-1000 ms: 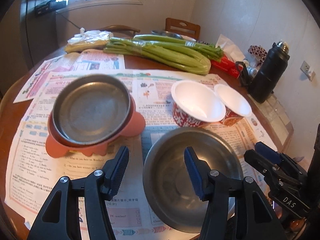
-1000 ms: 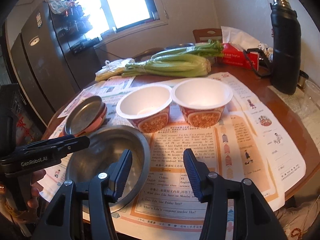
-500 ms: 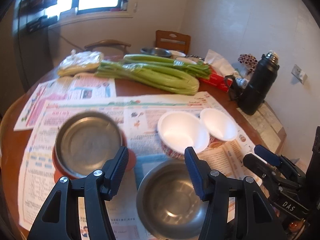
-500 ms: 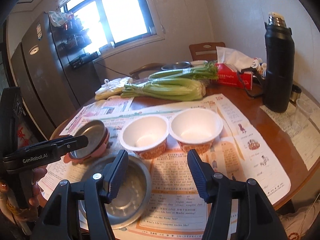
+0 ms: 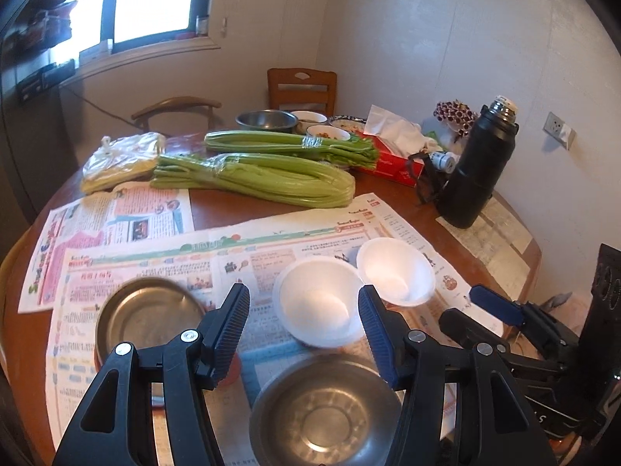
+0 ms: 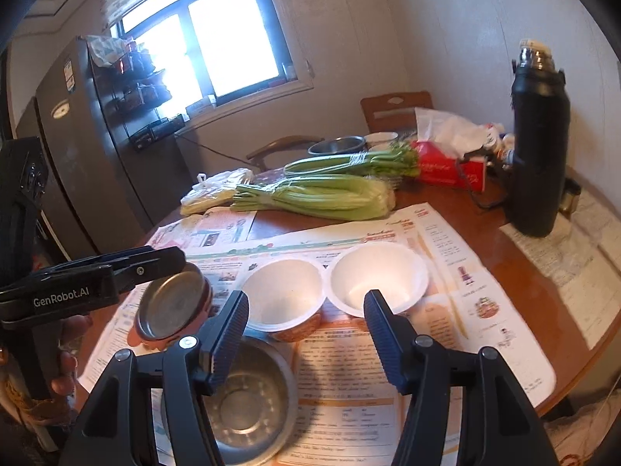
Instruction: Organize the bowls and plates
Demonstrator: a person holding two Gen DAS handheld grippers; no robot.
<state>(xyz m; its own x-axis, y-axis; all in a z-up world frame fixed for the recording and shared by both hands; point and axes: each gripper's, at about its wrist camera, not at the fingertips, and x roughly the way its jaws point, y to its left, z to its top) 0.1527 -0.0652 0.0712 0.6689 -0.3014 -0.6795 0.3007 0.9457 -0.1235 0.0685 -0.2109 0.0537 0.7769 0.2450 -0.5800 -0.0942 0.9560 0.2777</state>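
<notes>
A steel plate [image 5: 147, 318] sits on an orange dish at the left of the newspaper; it also shows in the right wrist view [image 6: 170, 305]. A steel bowl [image 5: 326, 415] lies nearest me, also in the right wrist view [image 6: 248, 407]. Two white paper bowls [image 5: 318, 305] [image 5: 396, 272] stand side by side behind it, also in the right wrist view [image 6: 285, 297] [image 6: 378, 277]. My left gripper [image 5: 304, 326] is open and empty, raised above the bowls. My right gripper [image 6: 306, 334] is open and empty, raised above them too.
Celery bunches [image 5: 264, 174], a plastic bag [image 5: 120, 159], a red tissue box [image 5: 392, 159] and a black flask [image 5: 481, 167] stand at the back of the round wooden table [image 5: 240, 209]. More dishes [image 5: 268, 120] sit by the chairs. A fridge [image 6: 89, 155] stands left.
Both grippers have pulled back and risen, so the dishes look smaller and lower. Both stay open and empty. The dishes have not moved.
</notes>
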